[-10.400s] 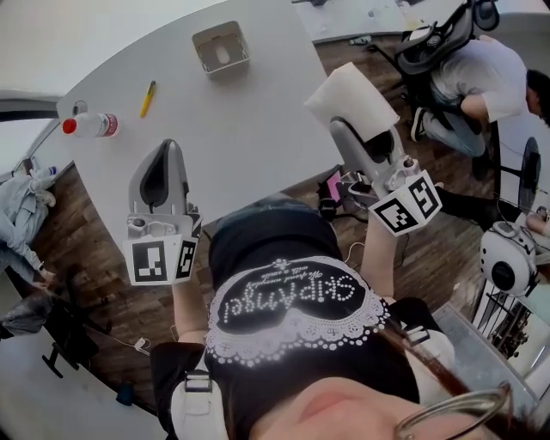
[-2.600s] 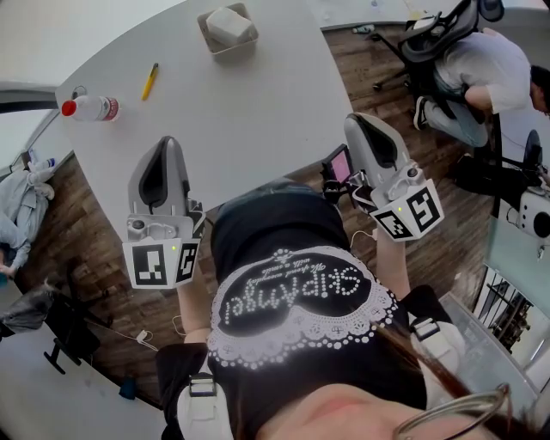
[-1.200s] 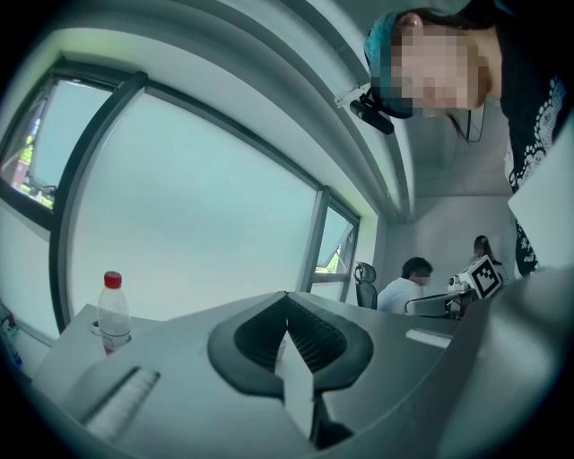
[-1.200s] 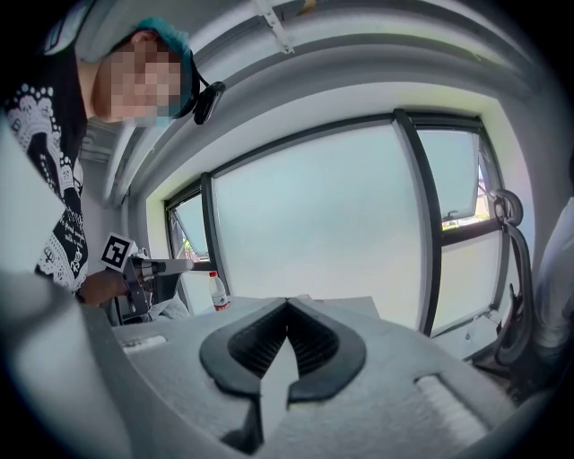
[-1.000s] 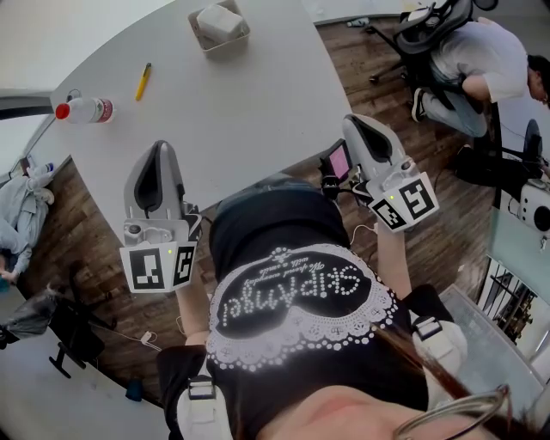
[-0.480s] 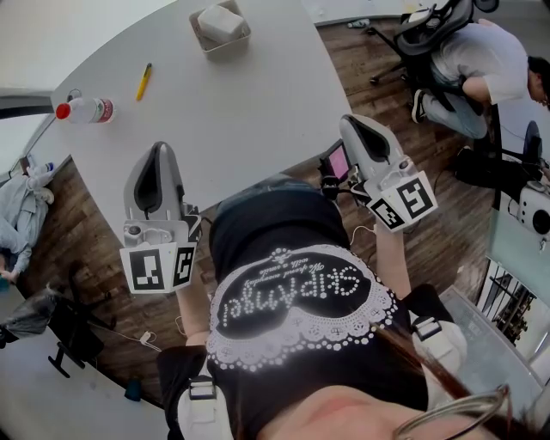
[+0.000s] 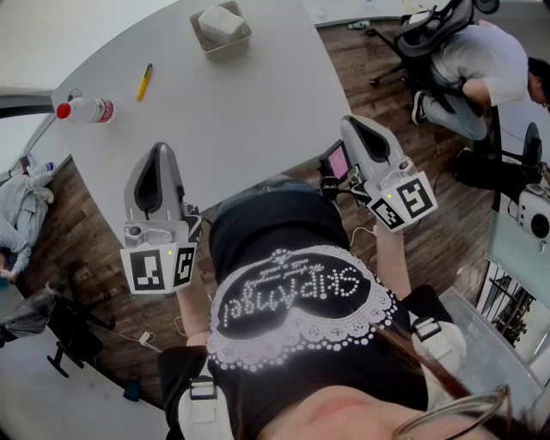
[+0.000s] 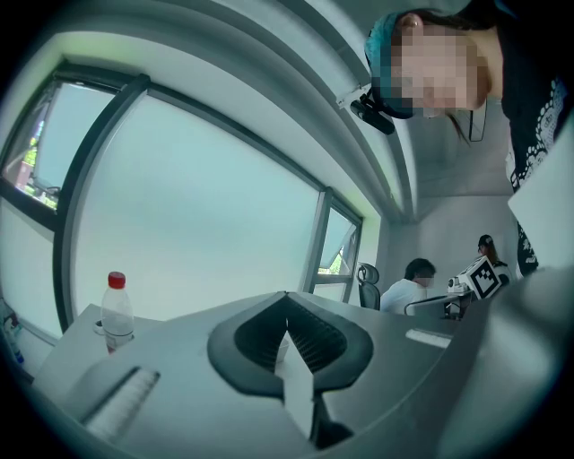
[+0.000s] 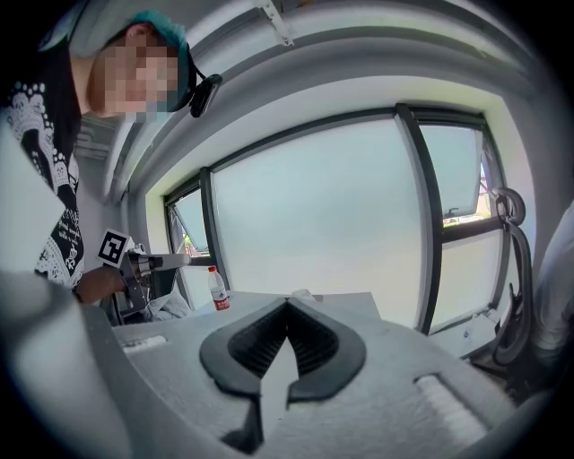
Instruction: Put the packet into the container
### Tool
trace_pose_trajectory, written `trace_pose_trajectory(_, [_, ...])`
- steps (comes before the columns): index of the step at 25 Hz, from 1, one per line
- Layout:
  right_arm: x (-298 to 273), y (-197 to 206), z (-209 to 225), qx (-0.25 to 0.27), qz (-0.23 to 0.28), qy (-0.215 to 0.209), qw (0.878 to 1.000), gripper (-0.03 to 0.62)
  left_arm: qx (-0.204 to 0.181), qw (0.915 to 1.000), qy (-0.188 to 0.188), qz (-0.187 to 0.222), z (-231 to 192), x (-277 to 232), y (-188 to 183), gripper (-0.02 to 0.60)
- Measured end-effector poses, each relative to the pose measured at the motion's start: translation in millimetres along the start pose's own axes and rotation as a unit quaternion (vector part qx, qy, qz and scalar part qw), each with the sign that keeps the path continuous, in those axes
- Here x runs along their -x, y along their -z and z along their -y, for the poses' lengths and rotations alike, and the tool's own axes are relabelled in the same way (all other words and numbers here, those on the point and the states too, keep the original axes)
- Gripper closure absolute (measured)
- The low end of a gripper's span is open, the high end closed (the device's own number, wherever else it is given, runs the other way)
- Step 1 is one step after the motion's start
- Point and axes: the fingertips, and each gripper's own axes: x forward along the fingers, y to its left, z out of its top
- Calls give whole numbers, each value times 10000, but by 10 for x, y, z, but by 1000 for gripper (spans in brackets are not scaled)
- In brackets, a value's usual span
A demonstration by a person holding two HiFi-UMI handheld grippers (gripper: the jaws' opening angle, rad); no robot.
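The white packet (image 7: pixel 220 21) lies inside the small grey container (image 7: pixel 241 39) at the far end of the grey table (image 7: pixel 241 112). Both grippers are held near the table's near edge, far from the container. My left gripper (image 7: pixel 161 146) hovers over the near left part of the table, its jaws closed together with nothing between them (image 8: pixel 287 296). My right gripper (image 7: pixel 352 120) sits at the table's near right edge, also shut and empty (image 9: pixel 287 300).
A clear bottle with a red cap (image 7: pixel 84 110) stands at the table's left edge, and a yellow pen (image 7: pixel 143 81) lies near it. A seated person (image 7: pixel 481 64) and an office chair (image 7: pixel 434 30) are at the right, on the wooden floor.
In the oldest frame the right gripper held the packet and the container was empty; now the packet lies in the container and the right gripper is empty. Nothing has moved over the last second.
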Motion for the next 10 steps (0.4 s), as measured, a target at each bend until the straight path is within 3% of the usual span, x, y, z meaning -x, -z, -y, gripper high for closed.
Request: trace_pose_trajectory(10, [37, 8, 39, -19, 15, 53, 10000, 595, -9, 10000, 4, 6, 36, 2, 5, 578])
